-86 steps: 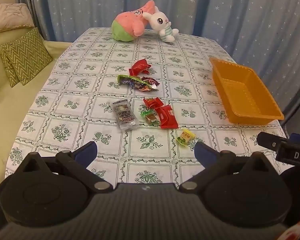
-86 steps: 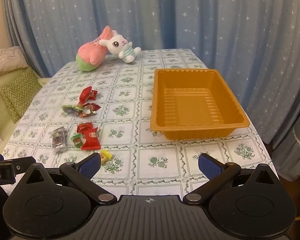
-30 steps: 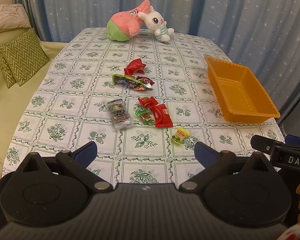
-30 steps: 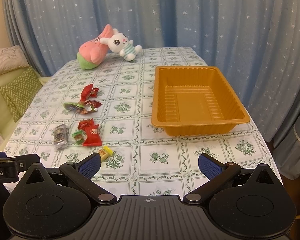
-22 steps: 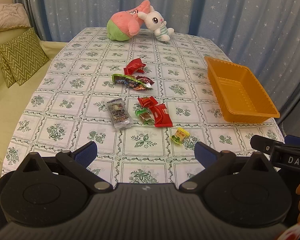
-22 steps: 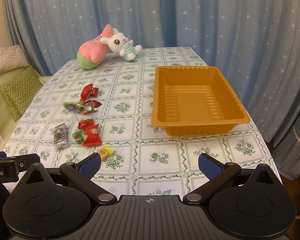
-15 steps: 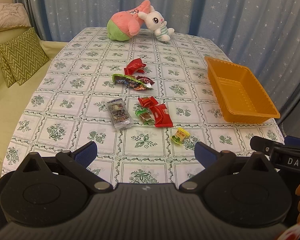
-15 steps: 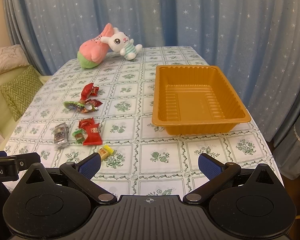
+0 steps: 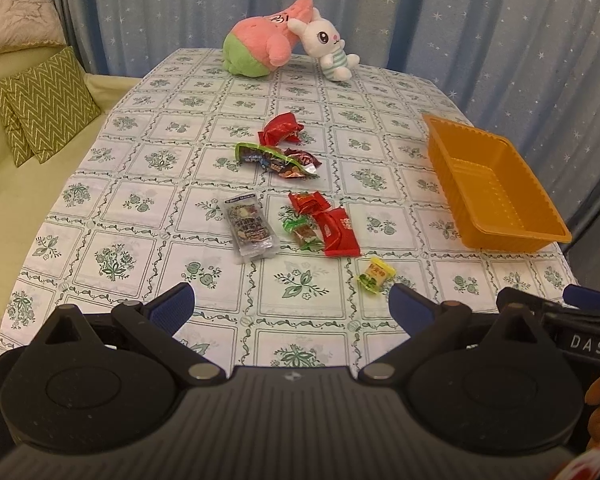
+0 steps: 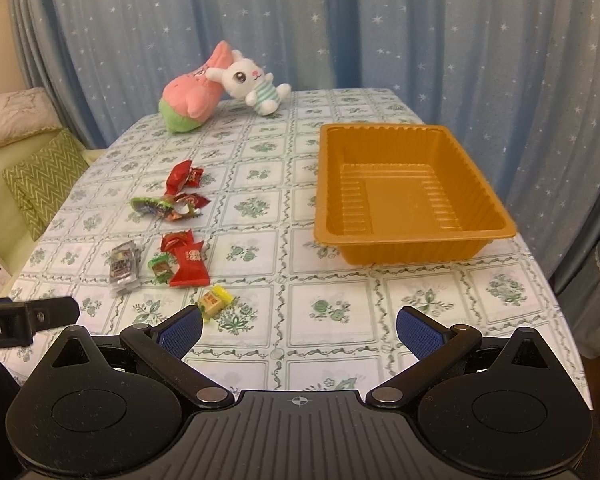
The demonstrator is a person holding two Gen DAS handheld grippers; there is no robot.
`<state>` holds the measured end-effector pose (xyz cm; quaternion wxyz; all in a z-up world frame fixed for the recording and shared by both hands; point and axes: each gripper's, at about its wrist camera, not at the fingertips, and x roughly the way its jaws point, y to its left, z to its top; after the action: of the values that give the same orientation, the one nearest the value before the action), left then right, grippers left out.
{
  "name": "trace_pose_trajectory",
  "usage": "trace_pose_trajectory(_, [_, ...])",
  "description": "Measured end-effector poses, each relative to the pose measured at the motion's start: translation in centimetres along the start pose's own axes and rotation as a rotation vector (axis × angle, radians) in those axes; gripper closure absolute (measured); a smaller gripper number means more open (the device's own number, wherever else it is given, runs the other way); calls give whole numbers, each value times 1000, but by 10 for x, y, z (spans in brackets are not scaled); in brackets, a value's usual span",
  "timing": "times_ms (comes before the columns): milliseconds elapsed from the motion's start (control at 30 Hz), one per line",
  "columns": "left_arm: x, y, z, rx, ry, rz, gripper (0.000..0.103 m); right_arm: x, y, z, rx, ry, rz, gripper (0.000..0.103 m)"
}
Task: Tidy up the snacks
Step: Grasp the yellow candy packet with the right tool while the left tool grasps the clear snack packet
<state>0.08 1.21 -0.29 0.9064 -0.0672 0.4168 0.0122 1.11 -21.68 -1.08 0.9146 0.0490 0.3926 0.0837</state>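
Several wrapped snacks lie in the middle of the table: a small yellow candy (image 9: 375, 275) (image 10: 214, 302), a flat red packet (image 9: 337, 232) (image 10: 190, 266), a green-wrapped sweet (image 9: 302, 233), a clear grey packet (image 9: 250, 227) (image 10: 123, 264), a green-edged wrapper (image 9: 274, 160) and a crumpled red one (image 9: 281, 129). An empty orange tray (image 9: 496, 190) (image 10: 400, 192) stands to their right. My left gripper (image 9: 291, 307) is open and empty above the near table edge. My right gripper (image 10: 299, 332) is open and empty, the yellow candy just beyond its left fingertip (image 10: 180, 330).
A pink-green plush (image 9: 260, 46) and a white rabbit plush (image 9: 326, 50) lie at the table's far end before blue star curtains. A sofa with green zigzag cushions (image 9: 46, 106) stands left of the table. Each gripper's side shows in the other's view.
Both views have shifted slightly closer to the table; the snacks and tray have not moved. Both grippers stay open.
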Motion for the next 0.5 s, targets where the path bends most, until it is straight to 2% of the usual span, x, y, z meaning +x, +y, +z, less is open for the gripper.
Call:
trace_pose_trajectory(267, [28, 26, 12, -48, 3, 16, 0, 36, 17, -1, -23, 6, 90, 2])
trace_pose_trajectory(333, [36, 33, 19, -62, 0, 26, 0, 51, 23, 0, -19, 26, 112, 17])
trace_pose_trajectory(500, [54, 46, 31, -61, 3, 51, 0, 89, 39, -3, 5, 72, 155, 27])
